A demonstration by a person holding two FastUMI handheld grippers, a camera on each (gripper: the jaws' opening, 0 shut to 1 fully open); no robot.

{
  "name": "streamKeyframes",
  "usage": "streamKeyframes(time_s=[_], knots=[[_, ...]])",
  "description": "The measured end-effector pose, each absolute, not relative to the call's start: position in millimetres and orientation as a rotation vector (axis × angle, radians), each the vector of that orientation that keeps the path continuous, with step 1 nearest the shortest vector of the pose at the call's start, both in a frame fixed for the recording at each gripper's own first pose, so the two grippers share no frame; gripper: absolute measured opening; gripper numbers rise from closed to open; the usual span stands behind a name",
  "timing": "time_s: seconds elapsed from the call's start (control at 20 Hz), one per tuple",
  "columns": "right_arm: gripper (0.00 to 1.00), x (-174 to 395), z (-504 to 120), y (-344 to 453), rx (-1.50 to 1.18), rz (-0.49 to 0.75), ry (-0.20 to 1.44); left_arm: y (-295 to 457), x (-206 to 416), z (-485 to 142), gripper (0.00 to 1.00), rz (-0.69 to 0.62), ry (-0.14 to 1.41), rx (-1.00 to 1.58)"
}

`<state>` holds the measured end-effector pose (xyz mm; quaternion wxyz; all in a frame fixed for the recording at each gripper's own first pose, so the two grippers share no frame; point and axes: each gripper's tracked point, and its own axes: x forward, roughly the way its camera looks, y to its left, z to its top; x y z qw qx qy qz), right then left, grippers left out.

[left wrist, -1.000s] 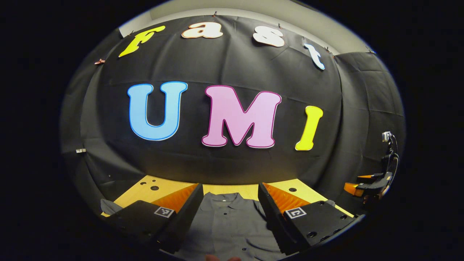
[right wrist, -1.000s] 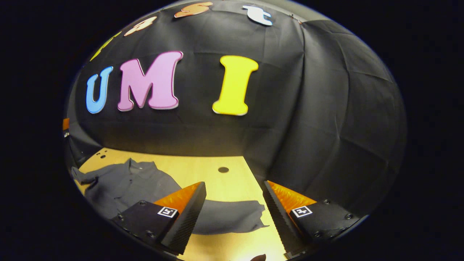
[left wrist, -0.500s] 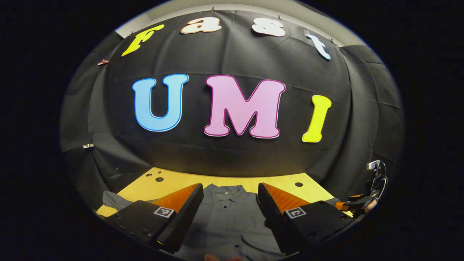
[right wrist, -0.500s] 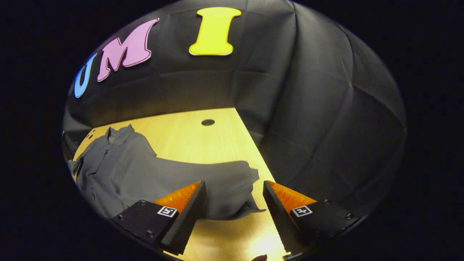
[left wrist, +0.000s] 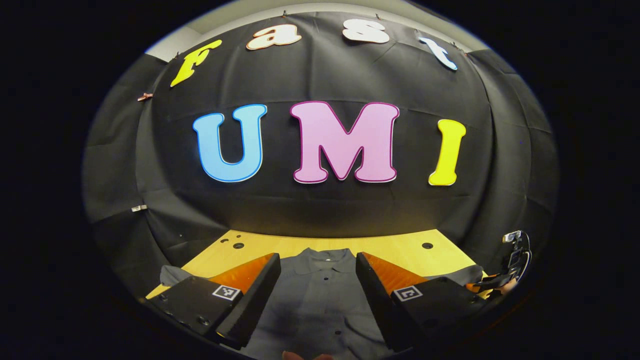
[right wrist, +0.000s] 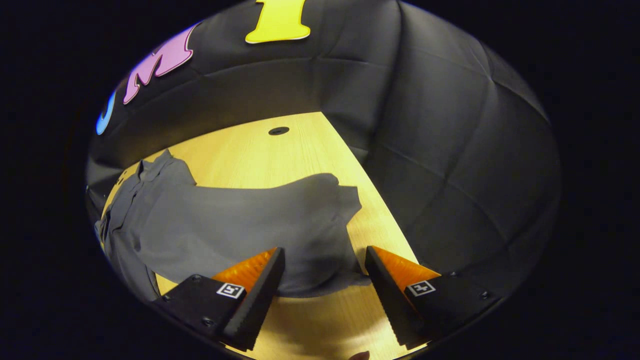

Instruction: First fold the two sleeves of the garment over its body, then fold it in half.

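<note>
Garment point(right wrist: 220, 220) flat on counter point(right wrist: 280, 160), sleeves unfolded, left tongs point(left wrist: 317, 285) wide above its body, right tongs point(right wrist: 322, 280) wide over one sleeve point(right wrist: 310, 210)

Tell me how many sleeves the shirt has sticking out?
2. One sleeve lies spread on the table just ahead of the right gripper. The other sleeve peeks out beside the left gripper, partly hidden.

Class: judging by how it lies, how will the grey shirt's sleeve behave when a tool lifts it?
The sleeve lies creased and flat on the wooden table, so it probably droops limply. Thin cloth suggests it's light. It shouldn't roll, though it may slide across the smooth tabletop.
</note>
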<state>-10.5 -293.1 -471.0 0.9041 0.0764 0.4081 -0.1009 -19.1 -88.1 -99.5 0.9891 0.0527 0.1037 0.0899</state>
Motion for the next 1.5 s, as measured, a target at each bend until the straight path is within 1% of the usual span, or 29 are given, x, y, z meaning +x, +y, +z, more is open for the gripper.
streamKeyframes(time_s=[0.05, 0.1, 0.2, 0.3, 0.35, 0.4, 0.45, 0.7, 0.95, 1.1, 1.25, 1.5], knots=[[1.0, -11.2, -471.1, -291.7, 0.154, -0.205, 0.846, -86.7, -20.1, -99.7, 0.95, 0.185, 0.211, 0.11], [0.79, -8.7, -470.0, -290.3, 0.158, -0.195, 0.842, -85.8, -19.5, -99.1, 0.95, 0.187, 0.215, 0.112], [0.48, -8.9, -468.2, -286.9, 0.172, -0.188, 0.838, -82.9, -21.2, -100.0, 0.95, 0.189, 0.22, 0.113], [0.09, -6.2, -467.2, -286.4, 0.204, -0.194, 0.838, -79.4, -22.1, -99.0, 0.95, 0.186, 0.222, 0.105], [0.11, -5.9, -467.5, -286.6, 0.228, -0.205, 0.835, -76.9, -24.1, -100.5, 0.94, 0.184, 0.224, 0.1], [0.07, -7.8, -460.1, -286.8, 0.248, -0.22, 0.834, -73.7, -26.4, -100.5, 0.94, 0.181, 0.225, 0.098], [0.07, -4.6, -452.4, -288.4, 0.261, -0.233, 0.811, -68.9, -28.8, -100.9, 0.94, 0.18, 0.226, 0.097], [0.07, -1.1, -384.2, -284.2, 0.24, -0.259, 0.686, -36.3, -34.8, -100.5, 0.94, 0.157, 0.215, 0.073], [0.07, -14.7, -312.5, -260.8, 0.192, -0.316, 0.591, 6.1, -44.4, -103.3, 0.94, 0.104, 0.204, 0.014], [0.07, -22.3, -272.0, -229.4, 0.185, -0.325, 0.544, 38.6, -51.0, -104.1, 0.95, 0.09, 0.197, -0.007], [0.07, -22.2, -240.3, -186.2, 0.176, -0.301, 0.51, 74.5, -57.9, -105.5, 0.95, 0.088, 0.189, -0.037], [0.07, 2.1, -191.9, -100.8, 0.132, -0.226, 0.441, 134.7, -63.3, -107.2, 0.95, 0.096, 0.175, -0.064]])
